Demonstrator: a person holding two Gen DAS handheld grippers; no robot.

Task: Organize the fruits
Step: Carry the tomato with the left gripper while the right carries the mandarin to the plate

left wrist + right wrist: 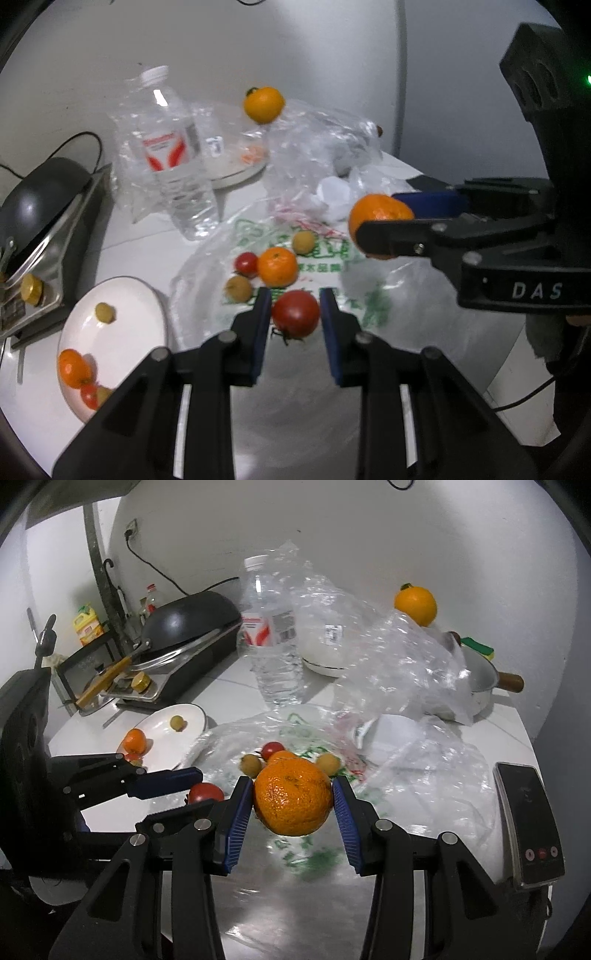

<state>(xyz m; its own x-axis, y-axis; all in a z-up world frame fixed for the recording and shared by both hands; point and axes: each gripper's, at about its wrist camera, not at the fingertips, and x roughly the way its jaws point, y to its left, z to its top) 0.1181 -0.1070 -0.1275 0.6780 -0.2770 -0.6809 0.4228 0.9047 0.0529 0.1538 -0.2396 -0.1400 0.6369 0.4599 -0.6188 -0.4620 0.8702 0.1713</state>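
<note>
My left gripper (295,314) stands around a large red tomato (295,313) that lies on a printed plastic bag (306,258); small gaps show on both sides of it. My right gripper (293,805) is shut on a tangerine (293,800) and holds it above the bag; it also shows in the left wrist view (380,214). On the bag lie another tangerine (277,266), a small red tomato (246,263) and two yellowish fruits (303,242). A white plate (122,325) at the left holds a tangerine (73,367), a small tomato and yellowish fruits.
A water bottle (177,155) stands behind the bag. An orange (263,104) sits on a covered white dish (236,170). Crumpled clear plastic (321,155) lies at the back right. A wok on a cooker (40,206) is at the left. A phone-like device (528,823) lies at the right edge.
</note>
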